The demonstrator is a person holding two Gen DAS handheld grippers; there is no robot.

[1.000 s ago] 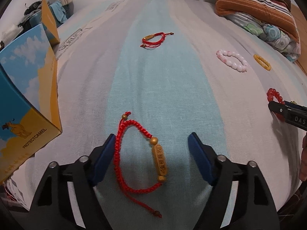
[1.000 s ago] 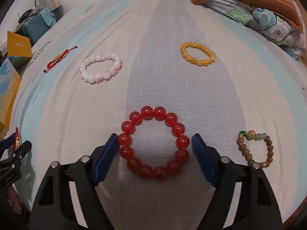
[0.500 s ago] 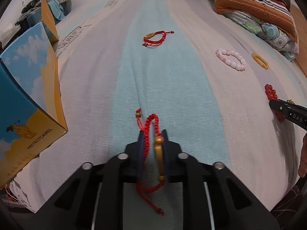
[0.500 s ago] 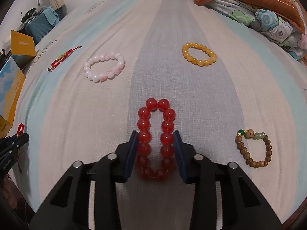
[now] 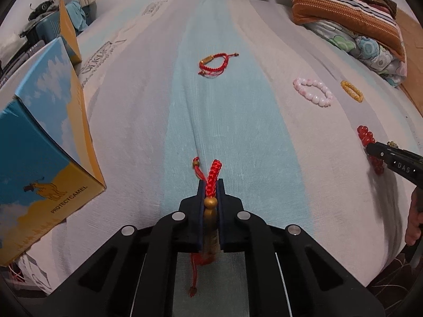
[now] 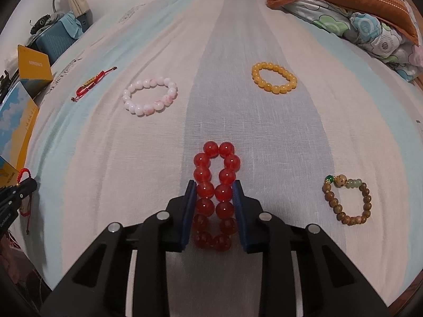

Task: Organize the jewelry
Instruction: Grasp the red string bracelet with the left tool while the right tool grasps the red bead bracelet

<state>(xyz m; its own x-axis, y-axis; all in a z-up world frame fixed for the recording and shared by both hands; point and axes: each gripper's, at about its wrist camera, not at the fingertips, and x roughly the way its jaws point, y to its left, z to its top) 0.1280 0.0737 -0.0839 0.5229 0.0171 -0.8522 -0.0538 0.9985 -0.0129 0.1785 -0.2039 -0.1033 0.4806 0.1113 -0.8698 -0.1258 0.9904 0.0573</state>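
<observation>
Firstly, the red cord bracelet with its gold barrel bead lay pinched flat on the striped bedsheet, its long axis running straight away from the camera; the woven loop pointed toward the far end of the bed, and the loose tail trailed back under the tool. The left gripper was clamped tight on it, pads pressing the bead from both sides.

Second item: the red bead bracelet, squeezed into a narrow oval of two bead rows, long axis likewise pointing away from the lens. The right gripper was closing on it, pads touching the beads on either side.

Relative to the red bead bracelet, in the right wrist view: the wooden bead bracelet lay to its right, apart; the yellow bead bracelet farther off and to the right; the pink-white bead bracelet farther off and to the left; a second red cord bracelet beyond that, further left.

Only the right wrist view showed the wooden bead bracelet whole; only the left wrist view showed the blue-and-yellow box in full, just left of the held cord, and part of a hand at the right edge. Folded bedding sat at the far right corner.
</observation>
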